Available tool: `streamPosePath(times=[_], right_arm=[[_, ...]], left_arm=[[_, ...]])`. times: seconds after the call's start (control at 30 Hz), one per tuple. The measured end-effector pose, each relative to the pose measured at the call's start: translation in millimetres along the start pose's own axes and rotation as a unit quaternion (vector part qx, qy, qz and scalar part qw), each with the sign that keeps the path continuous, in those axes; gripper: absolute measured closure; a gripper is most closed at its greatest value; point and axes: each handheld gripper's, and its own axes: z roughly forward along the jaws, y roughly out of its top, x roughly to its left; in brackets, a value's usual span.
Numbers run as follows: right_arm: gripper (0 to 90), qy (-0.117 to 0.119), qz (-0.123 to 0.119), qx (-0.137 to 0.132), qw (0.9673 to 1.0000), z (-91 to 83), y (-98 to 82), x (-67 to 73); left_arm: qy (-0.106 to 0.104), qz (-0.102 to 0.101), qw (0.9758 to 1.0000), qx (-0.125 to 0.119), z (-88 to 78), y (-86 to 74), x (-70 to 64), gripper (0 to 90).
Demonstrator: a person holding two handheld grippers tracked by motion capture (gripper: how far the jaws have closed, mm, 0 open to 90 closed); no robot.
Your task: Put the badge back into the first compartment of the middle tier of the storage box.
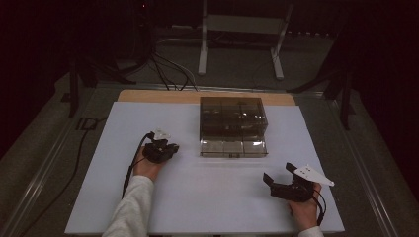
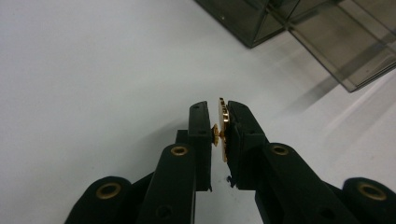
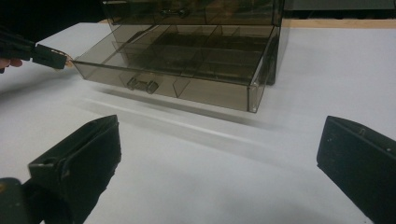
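— Right gripper (image 1: 276, 174), near right of white table (image 1: 207, 197): state?
— Jaws spread wide, nothing between them.
— Left gripper (image 2: 219, 128), near left?
— Jaws pinching a small gold piece (image 2: 222, 133), thin and edge-on.
— Smoky drawer box (image 1: 233, 126)?
— Far centre; bottom drawer (image 3: 177, 70) pulled out, divided into compartments, just right of the left gripper.

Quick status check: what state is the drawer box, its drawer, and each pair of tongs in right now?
Drawer box: upright on the table.
Bottom drawer: pulled out, open.
Left tongs: shut on a small gold piece.
Right tongs: open, holding nothing.
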Motion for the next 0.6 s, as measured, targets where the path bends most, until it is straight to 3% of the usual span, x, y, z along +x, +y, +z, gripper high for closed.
streamPosePath(times=[0.6], right_arm=[[0.0,0.000,0.000,0.000,1.0000,0.0,0.0,0.0]], left_arm=[[-0.007,0.004,0.9999,-0.010,-6.9,10.7,-5.4,82.5]])
